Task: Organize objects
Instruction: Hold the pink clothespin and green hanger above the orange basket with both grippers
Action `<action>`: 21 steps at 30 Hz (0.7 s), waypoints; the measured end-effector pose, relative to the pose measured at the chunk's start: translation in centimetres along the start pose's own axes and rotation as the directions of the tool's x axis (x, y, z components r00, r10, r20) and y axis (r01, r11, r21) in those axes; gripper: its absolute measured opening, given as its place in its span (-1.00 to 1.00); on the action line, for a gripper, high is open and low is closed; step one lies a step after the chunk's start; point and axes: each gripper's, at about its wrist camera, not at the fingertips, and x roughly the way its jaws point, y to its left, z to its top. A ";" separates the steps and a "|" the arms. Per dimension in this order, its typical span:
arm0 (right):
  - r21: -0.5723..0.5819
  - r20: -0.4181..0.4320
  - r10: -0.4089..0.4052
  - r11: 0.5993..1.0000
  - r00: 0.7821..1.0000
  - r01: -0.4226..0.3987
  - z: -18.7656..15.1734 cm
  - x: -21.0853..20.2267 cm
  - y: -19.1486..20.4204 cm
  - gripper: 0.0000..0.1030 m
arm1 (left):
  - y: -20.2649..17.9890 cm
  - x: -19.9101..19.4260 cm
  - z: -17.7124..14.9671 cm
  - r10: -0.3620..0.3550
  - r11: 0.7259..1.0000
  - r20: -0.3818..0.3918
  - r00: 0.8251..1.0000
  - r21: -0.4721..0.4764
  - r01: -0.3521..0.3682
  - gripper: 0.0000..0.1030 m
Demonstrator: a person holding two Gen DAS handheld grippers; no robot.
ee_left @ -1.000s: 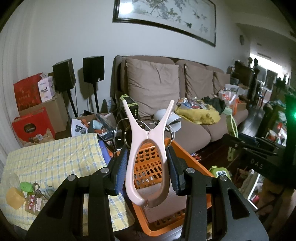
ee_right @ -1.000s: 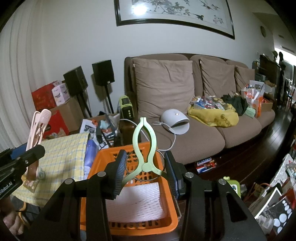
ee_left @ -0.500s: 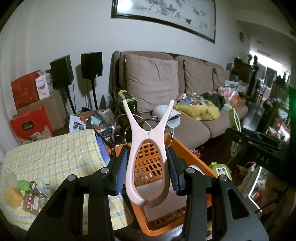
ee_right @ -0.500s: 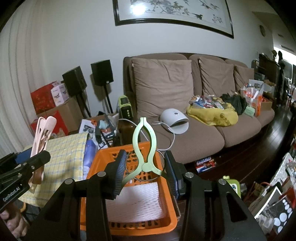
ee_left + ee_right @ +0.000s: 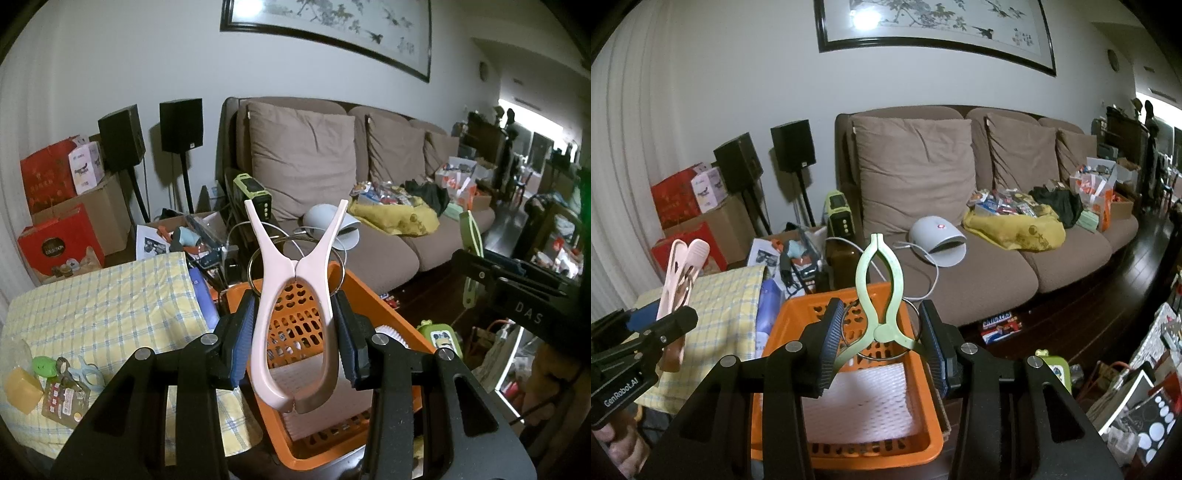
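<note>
Left gripper clamped on pink clip; right gripper clamped on green clip.

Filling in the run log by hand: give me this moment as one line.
left gripper: shut on pink clip | right gripper: shut on green clip | both above orange basket | nothing released yet

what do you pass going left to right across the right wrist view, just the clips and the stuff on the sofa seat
pink clip held by the left gripper → green clip in the right gripper → white domed device → yellow cloth → black garment
</note>
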 end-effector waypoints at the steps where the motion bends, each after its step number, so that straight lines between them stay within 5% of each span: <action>1: 0.000 0.000 -0.001 1.000 1.000 0.001 0.0 0.0 0.0 -0.18 | 0.0 0.0 0.0 0.000 1.000 0.000 1.000 0.000 0.000 -0.27; 21: 0.007 -0.009 -0.004 1.000 1.000 0.004 0.1 0.3 0.2 -0.18 | 0.1 0.3 0.0 0.000 1.000 -0.006 1.000 0.003 0.000 -0.27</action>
